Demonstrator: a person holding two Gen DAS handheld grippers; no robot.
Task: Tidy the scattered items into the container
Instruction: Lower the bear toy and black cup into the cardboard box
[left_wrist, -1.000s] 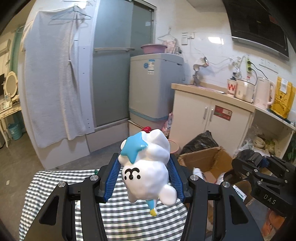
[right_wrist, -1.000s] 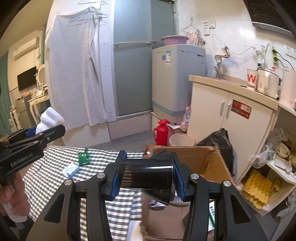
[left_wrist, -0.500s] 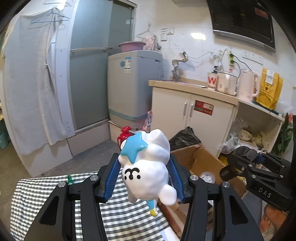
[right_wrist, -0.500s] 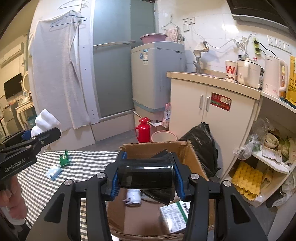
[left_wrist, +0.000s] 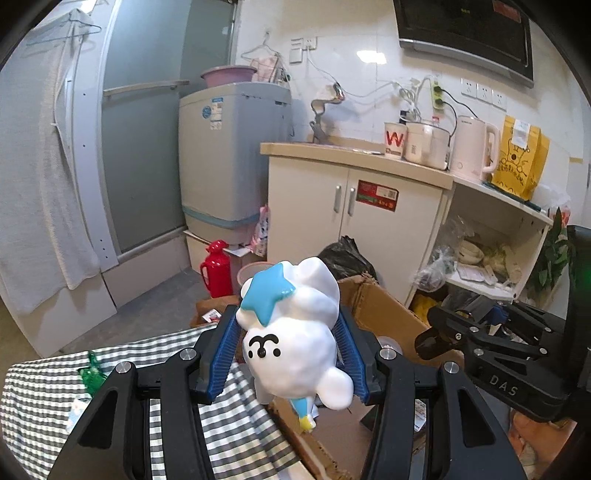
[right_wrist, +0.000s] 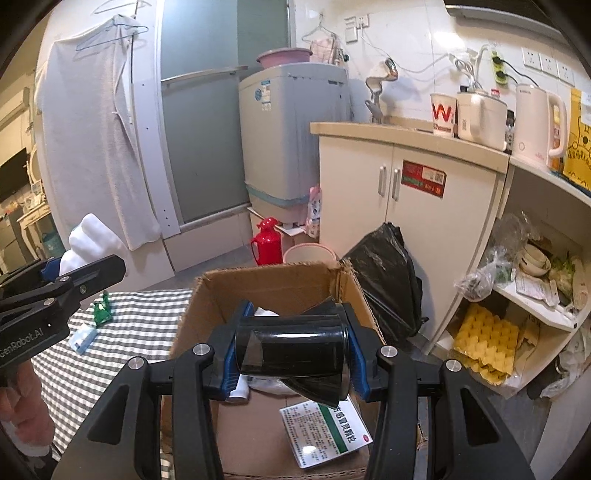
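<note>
Left wrist view: the left gripper (left_wrist: 290, 354) is clamped on a white toy (left_wrist: 291, 343), its blue pads pressed against both sides. The toy has a blue star on top and a small black face turned toward the camera. It is held in the air above the right edge of the striped cloth (left_wrist: 40, 391), beside the near-left corner of the cardboard box (left_wrist: 384, 314). A small green item (left_wrist: 92, 373) lies on the cloth at the left. The right gripper (left_wrist: 476, 332) shows at the right, over the box, with something dark between its fingers. Beyond the box stand a red flask (left_wrist: 216, 269), a black bag (left_wrist: 343, 258) and a white cabinet (left_wrist: 354, 210).

Right wrist view: the right gripper (right_wrist: 291, 350) is closed on a black cup (right_wrist: 291, 350), which lies sideways between the blue pads. It hangs above the open cardboard box (right_wrist: 266, 288). Inside the box a white and green packet (right_wrist: 325, 432) lies on the bottom at the near right, and something white shows behind the cup. The left gripper (right_wrist: 55, 295) reaches in from the left over the checked cloth (right_wrist: 136, 325), with the white toy (right_wrist: 92, 240) between its fingers. On the cloth lie the green item (right_wrist: 101, 310) and, nearer, a small pale blue packet (right_wrist: 84, 338).
</note>
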